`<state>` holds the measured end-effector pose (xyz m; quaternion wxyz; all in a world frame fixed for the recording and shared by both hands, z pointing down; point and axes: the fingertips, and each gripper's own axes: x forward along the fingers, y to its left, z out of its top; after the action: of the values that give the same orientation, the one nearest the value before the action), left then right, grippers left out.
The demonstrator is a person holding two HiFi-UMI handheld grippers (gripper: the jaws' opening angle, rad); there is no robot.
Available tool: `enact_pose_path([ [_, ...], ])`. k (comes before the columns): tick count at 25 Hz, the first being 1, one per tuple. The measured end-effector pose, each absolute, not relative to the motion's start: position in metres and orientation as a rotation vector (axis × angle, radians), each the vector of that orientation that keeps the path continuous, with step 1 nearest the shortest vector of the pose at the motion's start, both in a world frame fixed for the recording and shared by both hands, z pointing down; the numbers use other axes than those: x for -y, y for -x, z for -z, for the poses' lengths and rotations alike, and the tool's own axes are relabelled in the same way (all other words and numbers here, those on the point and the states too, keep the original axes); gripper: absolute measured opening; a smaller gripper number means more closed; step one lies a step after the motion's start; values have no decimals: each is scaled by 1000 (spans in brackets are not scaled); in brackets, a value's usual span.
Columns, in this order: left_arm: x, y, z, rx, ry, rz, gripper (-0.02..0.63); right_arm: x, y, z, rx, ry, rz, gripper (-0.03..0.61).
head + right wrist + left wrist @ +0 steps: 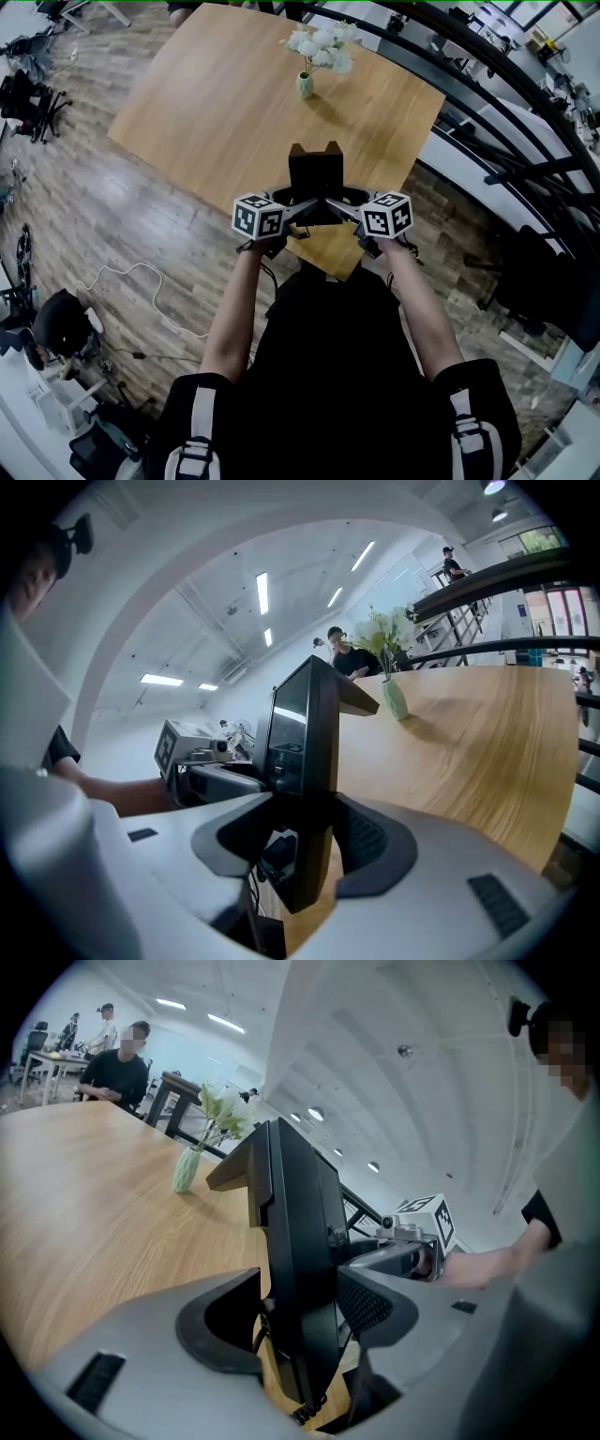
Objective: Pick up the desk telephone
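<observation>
Spanning the upper head view: wooden table (225, 103). Desk telephone (315, 174) stands on edge at its 6 o'clock corner. Left gripper (302, 1309) clamps it from 9 o'clock, right gripper (305, 841) from 3. Flower vase (305, 85) at 12.

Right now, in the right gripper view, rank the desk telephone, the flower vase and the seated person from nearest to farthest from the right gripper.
1. desk telephone: between the jaws of the right gripper, edge-on at centre.
2. flower vase: further along the wooden table, right of the telephone.
3. seated person: at the table's far end, beyond the vase.
</observation>
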<state>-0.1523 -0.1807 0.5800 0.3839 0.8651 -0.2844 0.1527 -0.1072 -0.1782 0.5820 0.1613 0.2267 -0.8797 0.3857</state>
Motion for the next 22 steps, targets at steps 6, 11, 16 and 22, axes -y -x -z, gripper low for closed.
enact_pose_path([
  [6,174,131,-561,809,-2200,-357,270,174,85,-564,2548,-565,-1073,212],
  [11,166,116,-551,857,-2201,-358,268,167,71,-555,2563,-513,-1042,212],
  [16,153,101,-548,905,-2189,-341,268,157,56,-551,2574,-455,-989,212],
  [22,136,84,-543,946,-2184,-326,268,141,39,-547,2588,-418,-967,212],
])
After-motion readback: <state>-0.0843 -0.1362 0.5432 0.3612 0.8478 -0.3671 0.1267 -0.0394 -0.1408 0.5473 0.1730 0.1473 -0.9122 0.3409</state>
